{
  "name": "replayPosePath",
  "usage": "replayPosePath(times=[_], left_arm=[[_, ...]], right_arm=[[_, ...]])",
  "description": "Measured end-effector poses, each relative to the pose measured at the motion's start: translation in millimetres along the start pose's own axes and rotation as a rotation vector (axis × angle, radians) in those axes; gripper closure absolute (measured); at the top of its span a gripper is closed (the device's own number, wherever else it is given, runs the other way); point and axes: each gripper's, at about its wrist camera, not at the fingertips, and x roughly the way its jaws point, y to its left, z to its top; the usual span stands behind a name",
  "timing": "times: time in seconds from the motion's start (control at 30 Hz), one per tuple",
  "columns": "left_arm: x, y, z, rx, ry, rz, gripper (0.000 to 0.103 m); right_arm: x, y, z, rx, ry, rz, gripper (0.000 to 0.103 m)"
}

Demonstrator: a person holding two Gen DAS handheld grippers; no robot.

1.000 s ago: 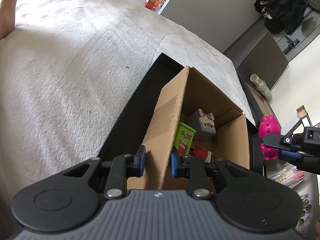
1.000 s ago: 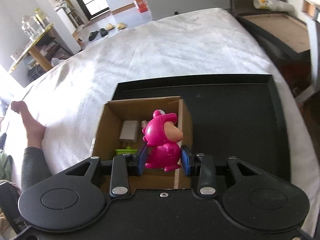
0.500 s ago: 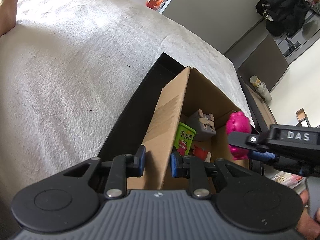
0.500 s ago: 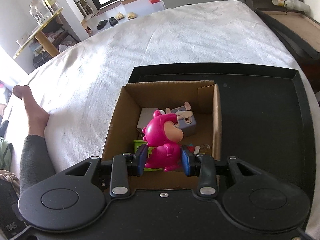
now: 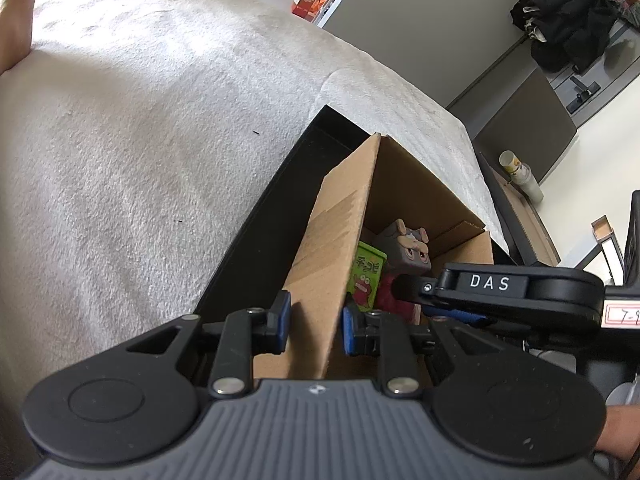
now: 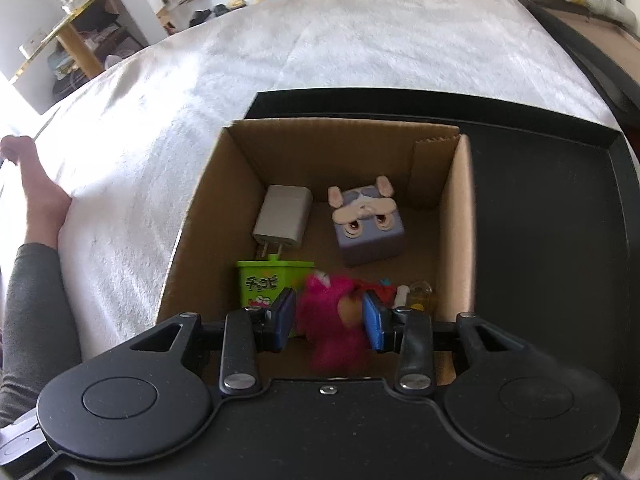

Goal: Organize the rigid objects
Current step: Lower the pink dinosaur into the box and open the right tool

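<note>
1. The left tool [image 5: 314, 322] is clamped on the near wall of the cardboard box [image 5: 332, 240], one blue pad outside the wall, the other inside it.
2. That box sits in a black tray [image 6: 540, 208], and the tray lies on a bed covered with a white blanket [image 6: 340, 36].
3. The right tool [image 6: 328, 320] hangs over the open box, pointing steeply down into it, with the pink toy figure [image 6: 334, 320] between its blue pads.
4. Its jaws are opening right now; the figure is blurred, a gap shows beside the left pad, and the pads look to be off it.
5. From the left wrist view the right tool [image 5: 440, 300] cuts in from the right, marked "DAS", its tips down inside the box with a patch of pink just showing by them.
6. On the box floor: a white plug charger [image 6: 282, 220] lying flat near the far left corner.
7. Beside it, a grey cube with a dog face [image 6: 368, 224], well clear of the walls.
8. Nearer the camera, a green carton with a cartoon face [image 6: 268, 284] stands just left of the pink figure.
9. Small red and yellow bits [image 6: 404, 292] lie just to the figure's right; too small to name.
10. A person's sleeve and bare foot [image 6: 38, 208] rest at the bed's left edge.
</note>
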Motion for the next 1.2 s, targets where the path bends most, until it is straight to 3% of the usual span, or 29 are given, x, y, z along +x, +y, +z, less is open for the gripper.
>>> replayPosePath(times=[0.2,0.6,0.8,1.1,1.2], left_arm=[[0.8,1.6,0.3,-0.007,0.001,0.003,0.079],[-3.2,-2.6,4.0,0.008,0.023,0.028,0.079],[-23.6,-23.9,9.8,0.067,-0.004,0.053,0.079],[-38.5,-50.5,11.0,0.126,0.031,0.074,0.075],[-42.6,-58.9,12.2,0.144,0.038,0.085,0.064]], right_arm=[[0.8,-4.7,-4.3,0.021,0.02,0.032,0.075],[-41.4,-23.3,-12.1,0.079,-0.024,0.103,0.074],[-66.1,-43.0,-18.5,0.111,-0.049,0.136,0.069],[-86.1,-65.0,-22.6,0.162,-0.093,0.141,0.049],[-89.7,-68.2,-23.5,0.178,-0.109,0.141,0.042]])
